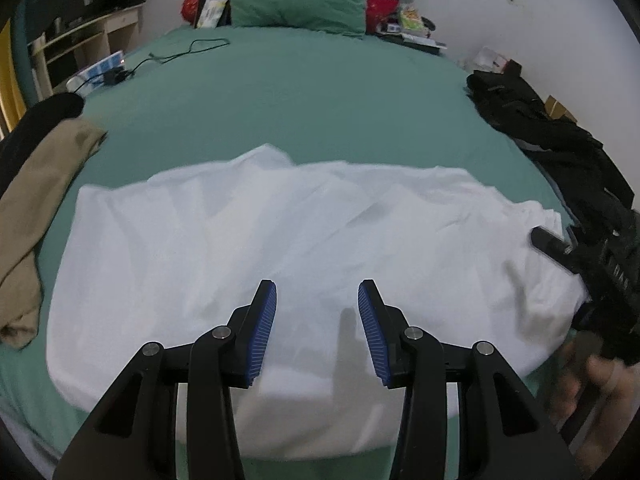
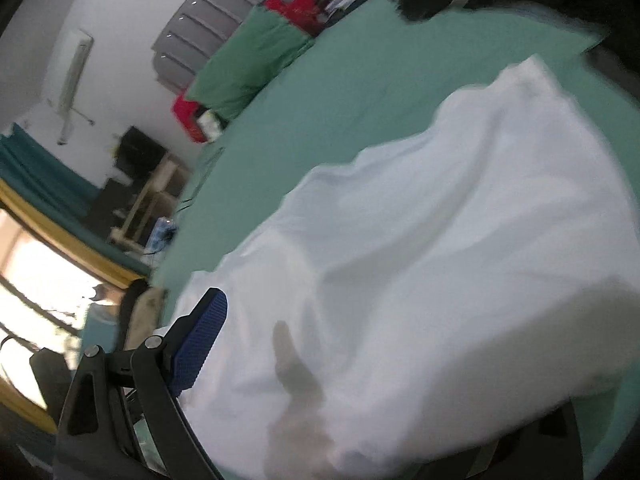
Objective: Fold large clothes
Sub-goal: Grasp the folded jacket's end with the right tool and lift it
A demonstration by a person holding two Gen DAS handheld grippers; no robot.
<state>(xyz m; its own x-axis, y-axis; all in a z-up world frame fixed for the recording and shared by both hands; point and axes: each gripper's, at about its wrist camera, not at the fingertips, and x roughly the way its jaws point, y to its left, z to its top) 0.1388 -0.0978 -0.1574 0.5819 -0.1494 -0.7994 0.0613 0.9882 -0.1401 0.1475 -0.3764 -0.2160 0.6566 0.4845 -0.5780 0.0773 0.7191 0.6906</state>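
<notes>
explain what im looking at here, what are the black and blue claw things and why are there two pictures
No robot: a person holds a two-finger tool in each hand, each with a fisheye camera looking along its fingers. The left view shows the left hand-held gripper, fingers apart, empty, above a white garment spread on a green bed. The right hand-held gripper shows at that view's right edge. The tilted, blurred second picture is from the right tool; its jaws are opening, the cloth drapes over one side, and I cannot tell whether it is pinched. A tan garment and dark clothes lie at the bed's edges.
</notes>
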